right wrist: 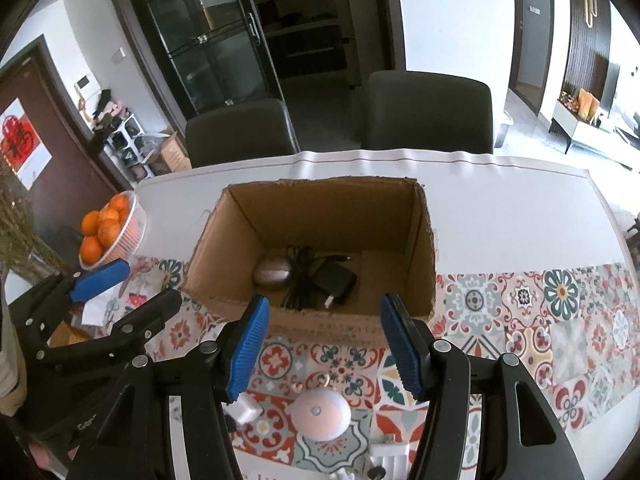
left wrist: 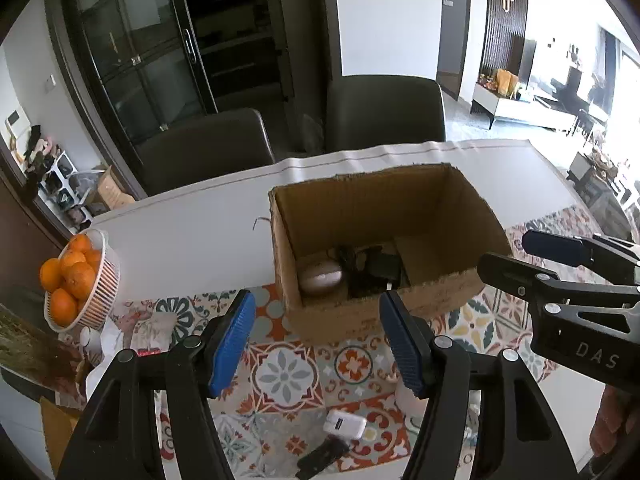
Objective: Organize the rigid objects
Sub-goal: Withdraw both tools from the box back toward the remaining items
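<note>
An open cardboard box (left wrist: 352,316) (right wrist: 224,276) stands on the patterned tablecloth. Inside it lie a grey oval mouse (right wrist: 273,272) (left wrist: 321,276) and a black charger with its cable (right wrist: 334,283) (left wrist: 372,268). My left gripper (left wrist: 318,338) is open and empty, just in front of the box. My right gripper (right wrist: 322,344) is open and empty, also in front of the box. On the cloth below lie a white adapter (left wrist: 345,424) (right wrist: 245,410), a black object (left wrist: 322,456), a round pinkish device (right wrist: 320,414) and a white plug (right wrist: 390,454).
A white basket of oranges (left wrist: 102,300) (right wrist: 130,236) stands at the left table edge with papers beside it. Two dark chairs (left wrist: 384,112) (right wrist: 428,112) stand behind the table. The right gripper shows in the left wrist view (left wrist: 532,252), and the left gripper in the right wrist view (right wrist: 140,284).
</note>
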`<action>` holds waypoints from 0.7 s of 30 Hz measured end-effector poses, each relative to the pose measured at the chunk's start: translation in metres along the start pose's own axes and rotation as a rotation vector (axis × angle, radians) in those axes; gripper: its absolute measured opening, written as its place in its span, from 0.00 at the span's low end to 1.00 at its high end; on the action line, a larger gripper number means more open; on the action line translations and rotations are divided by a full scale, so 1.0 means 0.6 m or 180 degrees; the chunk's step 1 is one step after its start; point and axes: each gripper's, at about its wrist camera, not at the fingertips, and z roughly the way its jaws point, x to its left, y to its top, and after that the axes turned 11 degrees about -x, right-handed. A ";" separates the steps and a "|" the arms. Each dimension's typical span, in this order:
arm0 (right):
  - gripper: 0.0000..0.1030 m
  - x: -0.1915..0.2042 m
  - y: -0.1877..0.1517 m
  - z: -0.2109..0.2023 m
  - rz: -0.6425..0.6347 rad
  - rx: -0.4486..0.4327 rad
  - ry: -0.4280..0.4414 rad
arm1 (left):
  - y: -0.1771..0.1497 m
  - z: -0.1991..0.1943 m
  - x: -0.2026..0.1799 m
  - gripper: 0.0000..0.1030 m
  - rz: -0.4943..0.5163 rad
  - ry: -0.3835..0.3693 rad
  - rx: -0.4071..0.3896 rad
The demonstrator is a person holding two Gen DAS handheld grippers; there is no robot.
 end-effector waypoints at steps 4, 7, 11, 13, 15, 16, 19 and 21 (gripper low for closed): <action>0.57 0.009 -0.011 -0.007 -0.0054 0.0010 0.0018 | -0.014 -0.011 0.003 0.62 0.0023 0.0007 0.0011; 0.57 0.013 -0.020 -0.010 -0.0065 0.0033 0.0030 | -0.025 -0.014 0.004 0.62 0.0007 -0.0019 0.0062; 0.58 0.021 -0.037 -0.007 -0.0079 0.0103 0.0049 | -0.041 -0.013 0.005 0.62 -0.0006 -0.0029 0.0127; 0.58 0.021 -0.045 -0.004 -0.0080 0.0137 0.0046 | -0.051 -0.009 0.006 0.62 -0.0015 -0.0045 0.0181; 0.58 0.022 -0.053 0.002 -0.0086 0.0185 0.0044 | -0.061 -0.006 0.005 0.62 -0.0008 -0.0057 0.0223; 0.58 0.022 -0.058 0.004 -0.0088 0.0208 0.0044 | -0.067 -0.004 0.005 0.62 0.0001 -0.0057 0.0248; 0.58 0.024 -0.073 0.011 -0.0107 0.0276 0.0041 | -0.084 0.003 0.004 0.62 0.0023 -0.0075 0.0315; 0.58 0.023 -0.082 0.015 -0.0127 0.0314 0.0036 | -0.094 0.007 0.003 0.62 0.0027 -0.0093 0.0351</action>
